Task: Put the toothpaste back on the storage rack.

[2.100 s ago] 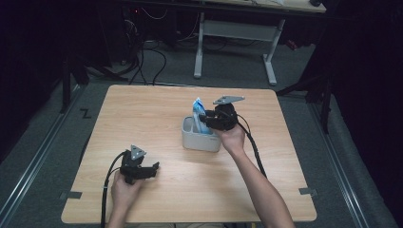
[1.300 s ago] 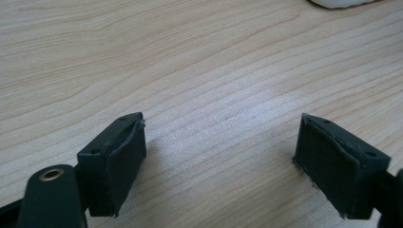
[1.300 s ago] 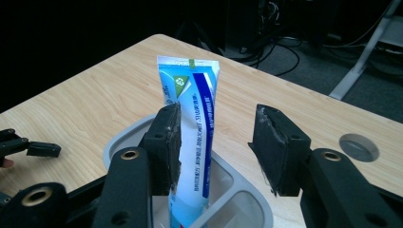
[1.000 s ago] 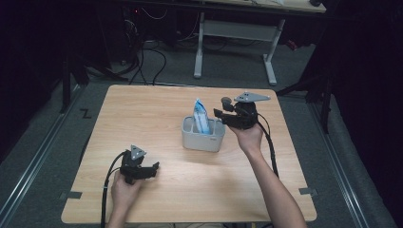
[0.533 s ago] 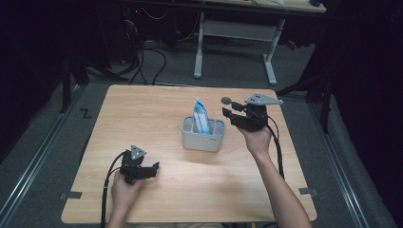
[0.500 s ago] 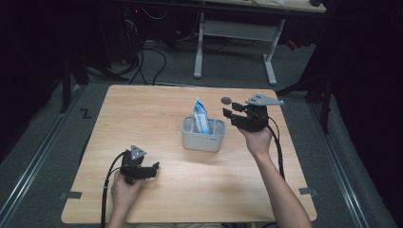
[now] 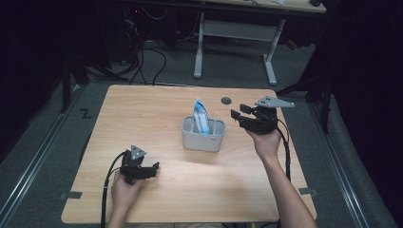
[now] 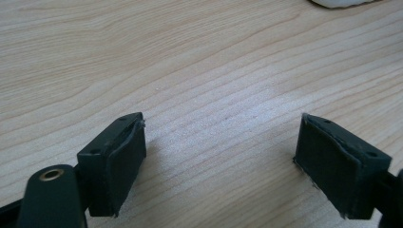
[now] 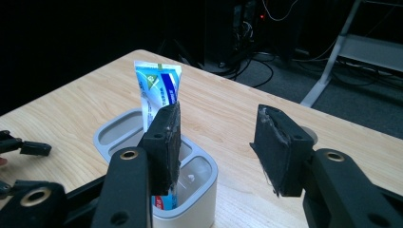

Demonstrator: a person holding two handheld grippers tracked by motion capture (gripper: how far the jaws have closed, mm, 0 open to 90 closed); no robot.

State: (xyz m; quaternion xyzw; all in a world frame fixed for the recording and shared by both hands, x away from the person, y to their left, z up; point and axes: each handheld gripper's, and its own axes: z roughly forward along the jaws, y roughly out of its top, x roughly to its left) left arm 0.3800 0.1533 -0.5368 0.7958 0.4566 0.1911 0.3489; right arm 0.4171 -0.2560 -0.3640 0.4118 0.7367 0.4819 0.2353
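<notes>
The left gripper (image 7: 142,168) rests on the table (image 7: 157,109) near its front-left corner, jaws wide apart with bare wood between them. At mid-table stands the grey holder (image 7: 203,134), with the blue-and-white tube (image 7: 201,116) upright in one of its compartments. The right gripper (image 7: 244,116) has withdrawn from the holder toward the right edge; its jaws stand wide apart and hold nothing. Judgement: the tube is released, so the placing step appears complete. A small dark disc (image 7: 226,100) lies near the far edge.
</notes>
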